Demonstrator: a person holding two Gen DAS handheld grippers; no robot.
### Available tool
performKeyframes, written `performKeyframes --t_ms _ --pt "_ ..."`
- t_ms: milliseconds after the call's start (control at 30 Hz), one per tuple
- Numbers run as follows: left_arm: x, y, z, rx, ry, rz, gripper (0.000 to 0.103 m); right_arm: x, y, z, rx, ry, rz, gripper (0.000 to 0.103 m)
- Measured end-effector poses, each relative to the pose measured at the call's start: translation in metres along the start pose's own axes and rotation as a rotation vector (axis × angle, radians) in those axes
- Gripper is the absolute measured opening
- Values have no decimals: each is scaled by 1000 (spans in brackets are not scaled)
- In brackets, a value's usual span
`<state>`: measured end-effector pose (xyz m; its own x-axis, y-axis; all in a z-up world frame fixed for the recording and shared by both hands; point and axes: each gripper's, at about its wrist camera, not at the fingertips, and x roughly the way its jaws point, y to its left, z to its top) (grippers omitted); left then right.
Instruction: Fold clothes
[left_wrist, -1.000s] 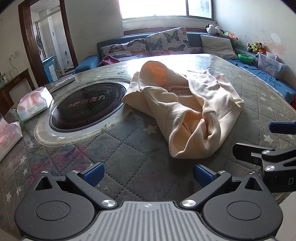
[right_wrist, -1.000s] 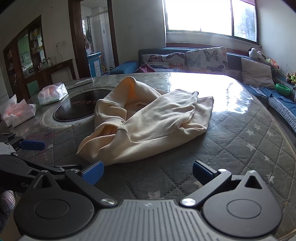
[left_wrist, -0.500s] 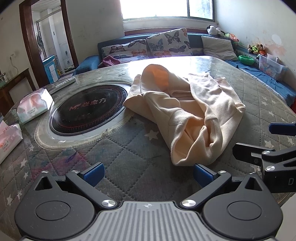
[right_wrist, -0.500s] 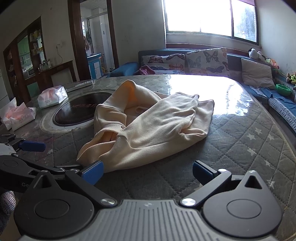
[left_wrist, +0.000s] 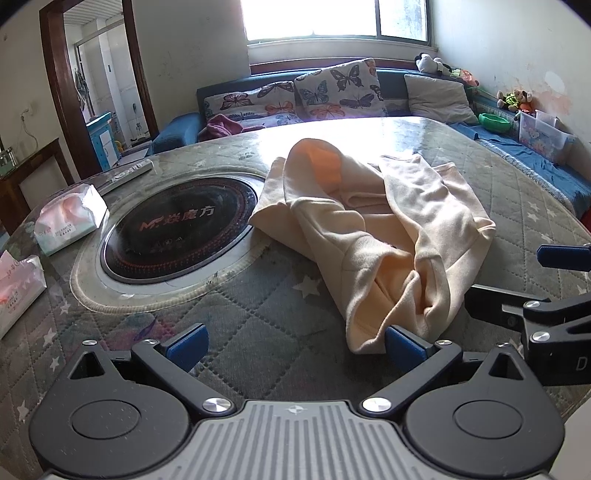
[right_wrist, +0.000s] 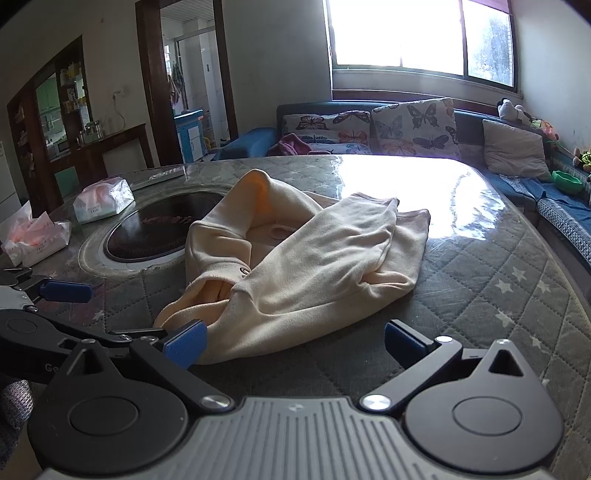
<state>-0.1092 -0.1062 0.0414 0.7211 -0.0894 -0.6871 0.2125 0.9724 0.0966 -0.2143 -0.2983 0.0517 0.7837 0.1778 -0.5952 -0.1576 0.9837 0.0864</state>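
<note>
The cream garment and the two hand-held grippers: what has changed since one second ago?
Both hand-held grippers, left and right, moved forward toward the cream garment, whose near edge now lies at their fingertips. Both are open; nothing was grasped or released. The garment lies crumpled as before, and the tissue packs and the table did not change.

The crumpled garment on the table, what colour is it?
Pale cream garment, clearest in the right wrist view.

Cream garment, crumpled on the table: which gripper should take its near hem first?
Probably the right. The right gripper is open with the cream garment between its fingers. The left gripper is also open, but the hem only meets its right finger.
</note>
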Motion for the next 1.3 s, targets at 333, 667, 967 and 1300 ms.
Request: performKeyframes --t_ms 333,667,967,1300 --pt "-10 0 5 -22 -28 24 103 -6 -1 12 -18 -39 27 103" --pt "-13 5 4 -41 -23 67 103 -6 7 21 -48 -51 26 103" --pt "-15 4 6 -37 -23 83 103 -7 8 22 -70 -55 1 103" --pt "-6 4 26 -27 -33 65 103 1 -6 29 -34 -47 -11 103"
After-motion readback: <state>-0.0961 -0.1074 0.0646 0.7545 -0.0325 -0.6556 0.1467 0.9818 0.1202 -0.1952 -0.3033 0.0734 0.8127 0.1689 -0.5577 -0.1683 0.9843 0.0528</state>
